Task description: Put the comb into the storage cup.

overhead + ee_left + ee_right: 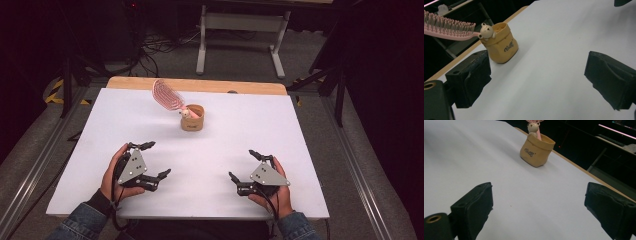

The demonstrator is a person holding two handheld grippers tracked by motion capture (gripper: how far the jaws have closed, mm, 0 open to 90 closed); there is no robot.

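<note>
A tan sack-shaped pot (192, 118) (501, 45) (537, 149) with a small bear figure (486, 31) (533, 127) on its rim stands upright toward the back middle of the white table (250, 130). A pink hairbrush (167, 96) (447, 27) stands in the pot, its bristled head leaning out up and to the left. My left gripper (152, 159) rests open near the front left, held by a hand. My right gripper (241, 164) rests open near the front right. Both have nothing between their jaws and are well short of the pot.
A wooden strip (200, 85) runs along the table's far edge. Beyond it stand a white metal frame (240, 30) and cables on the floor. Metal rails (350, 160) flank the table on both sides.
</note>
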